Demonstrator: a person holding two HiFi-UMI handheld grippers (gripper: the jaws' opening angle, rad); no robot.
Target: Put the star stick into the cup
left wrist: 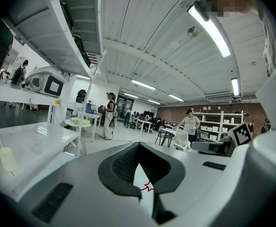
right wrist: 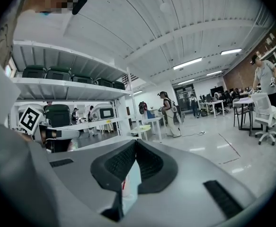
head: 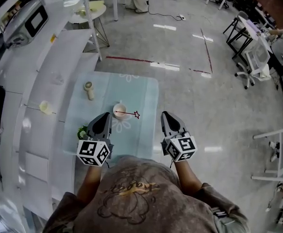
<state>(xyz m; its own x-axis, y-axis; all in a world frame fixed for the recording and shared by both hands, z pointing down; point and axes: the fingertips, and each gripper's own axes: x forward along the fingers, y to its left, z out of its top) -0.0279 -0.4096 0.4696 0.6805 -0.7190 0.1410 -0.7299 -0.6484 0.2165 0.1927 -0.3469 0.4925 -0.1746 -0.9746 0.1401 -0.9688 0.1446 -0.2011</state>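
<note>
A small white cup [head: 119, 111] stands on the pale blue cloth [head: 141, 89]. The star stick [head: 129, 113] lies with its thin end over the cup's rim, and its red star points right, beyond the cup. My left gripper [head: 105, 116] hangs just left of the cup and nearer to me, shut and empty. My right gripper [head: 166, 114] is to the right of the star, apart from it, also shut and empty. In the left gripper view the red star [left wrist: 148, 187] shows below the closed jaws of the left gripper [left wrist: 138, 155]. The right gripper [right wrist: 134, 151] points over the cloth.
A white hand-held fan [head: 89, 90] lies on the cloth behind the cup, and a green object [head: 82, 131] sits beside my left gripper. White shelving [head: 44, 72] with a pale yellow cup [head: 45, 107] runs along the left. Open floor lies to the right.
</note>
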